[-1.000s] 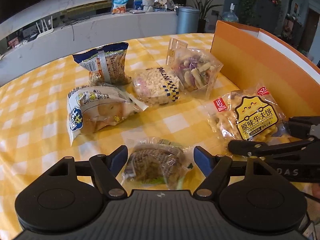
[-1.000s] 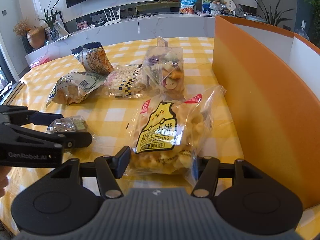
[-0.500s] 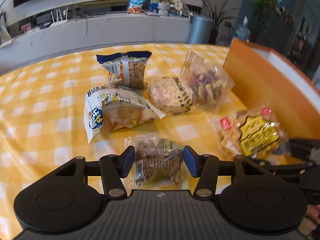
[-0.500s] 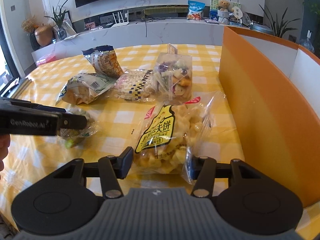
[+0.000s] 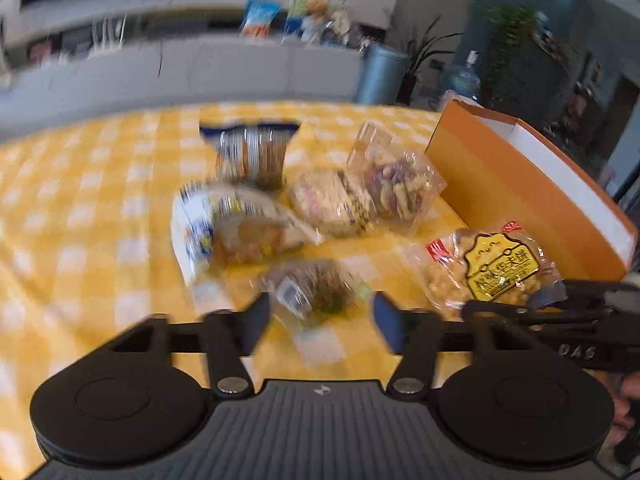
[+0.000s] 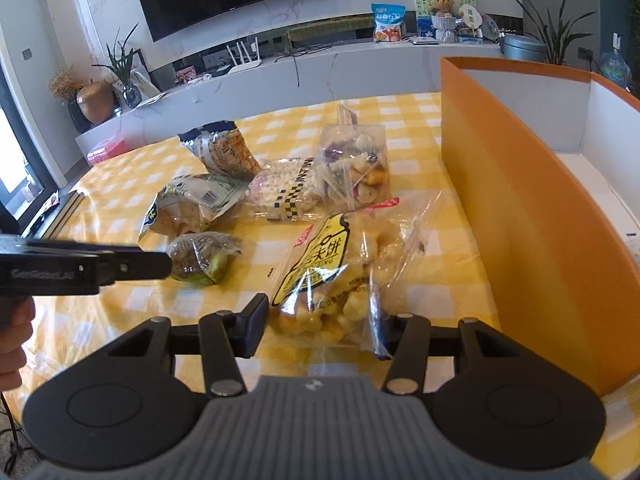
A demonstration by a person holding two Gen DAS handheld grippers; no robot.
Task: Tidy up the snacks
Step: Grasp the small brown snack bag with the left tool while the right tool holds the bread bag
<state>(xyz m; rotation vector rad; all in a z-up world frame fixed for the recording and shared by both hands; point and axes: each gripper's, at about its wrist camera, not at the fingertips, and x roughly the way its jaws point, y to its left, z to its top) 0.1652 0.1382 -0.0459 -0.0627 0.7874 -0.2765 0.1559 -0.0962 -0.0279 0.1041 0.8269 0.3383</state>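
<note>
Left wrist view, blurred: the left gripper has its jaws opening, standing apart on either side of a small dark cookie packet that lies on the yellow checked tablecloth; the blue pads do not press it. Farther off lie a white bread bag, a blue-topped cracker bag, a puffed-rice pack and a clear bag of mixed chips. At the right stands an orange box, and near it the yellow-label biscuit bag sits in the right gripper.

Right wrist view, sharp: the right gripper is clamped at middling width on the near end of the yellow-label biscuit bag, the plastic bunched between its pads. The orange box stands just to the right, open-topped with a white inside. At the left, the left gripper points at the dark cookie packet, its finger tip at the packet's edge. A person's hand shows at the left border.
</note>
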